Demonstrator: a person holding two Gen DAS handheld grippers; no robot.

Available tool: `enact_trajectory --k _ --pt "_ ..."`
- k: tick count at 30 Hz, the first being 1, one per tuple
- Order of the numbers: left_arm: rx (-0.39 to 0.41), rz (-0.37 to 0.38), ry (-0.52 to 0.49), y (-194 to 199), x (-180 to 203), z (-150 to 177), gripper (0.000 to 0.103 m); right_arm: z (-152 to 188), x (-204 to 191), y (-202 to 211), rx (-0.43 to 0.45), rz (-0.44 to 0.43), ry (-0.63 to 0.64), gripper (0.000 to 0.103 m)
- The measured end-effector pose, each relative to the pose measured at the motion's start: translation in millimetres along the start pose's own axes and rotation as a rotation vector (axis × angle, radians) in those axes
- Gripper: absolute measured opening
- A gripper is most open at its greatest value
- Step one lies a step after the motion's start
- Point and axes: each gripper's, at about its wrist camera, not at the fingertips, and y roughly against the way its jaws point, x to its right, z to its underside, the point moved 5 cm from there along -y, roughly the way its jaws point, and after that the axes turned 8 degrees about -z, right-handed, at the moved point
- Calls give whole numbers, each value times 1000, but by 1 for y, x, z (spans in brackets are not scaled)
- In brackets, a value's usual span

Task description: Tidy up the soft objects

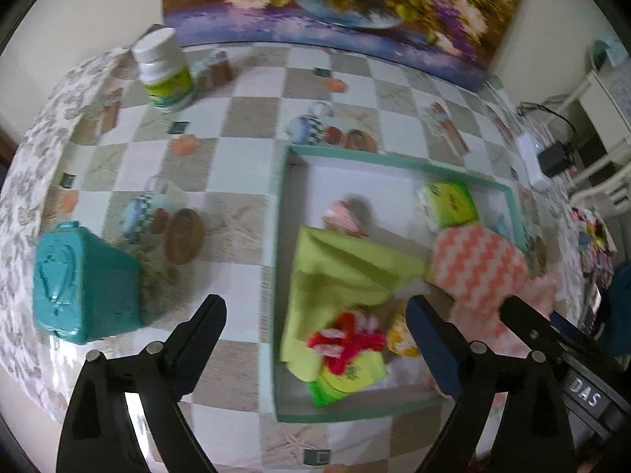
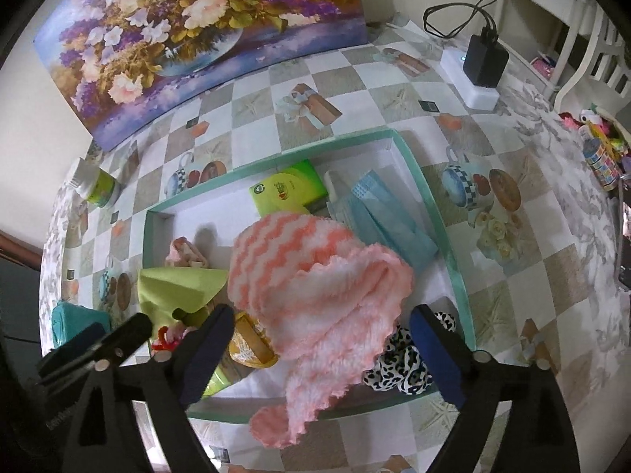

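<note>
A shallow teal-rimmed tray (image 2: 430,193) sits on the checkered tablecloth (image 2: 355,90) in front of a flower painting (image 2: 197,27). Both grippers point steeply down at it.

The right gripper (image 2: 319,339) stands wide open, its 2 jaws on either side of a pink-and-white zigzag fleece cloth (image 2: 315,272) without pressing on it. The cloth lies heaped in the tray's middle, and 1 end spills over the tray's near rim onto the tablecloth. Behind the cloth in the tray are a green tissue pack (image 2: 288,193) and blue face masks (image 2: 386,216); left of it, a lime-green cloth (image 2: 177,287) and a small pink item (image 2: 183,254); right of it at the near rim, a leopard-print scrunchie (image 2: 402,362).

The left gripper (image 1: 315,323) is also wide open and holds nothing, its jaws straddling the tray's left rim above a red-and-white fuzzy item (image 1: 347,341). Left of the tray stand a teal box (image 1: 84,283) and a white-capped jar (image 1: 163,73).
</note>
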Motion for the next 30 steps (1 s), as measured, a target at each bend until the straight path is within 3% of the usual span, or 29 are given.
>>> enact_trajectory --k 5,16,24,30 --pt "28 -71 32 2 -18 -4 93 -1 -2 3 12 9 14 95" --pt "45 -125 77 10 -38 -2 98 -1 -5 11 37 22 38 102" --pt "98 -179 98 24 -52 8 98 7 -8 19 48 26 45 103" --pt "92 -189 106 28 -57 24 98 17 -13 26 64 30 52 103"
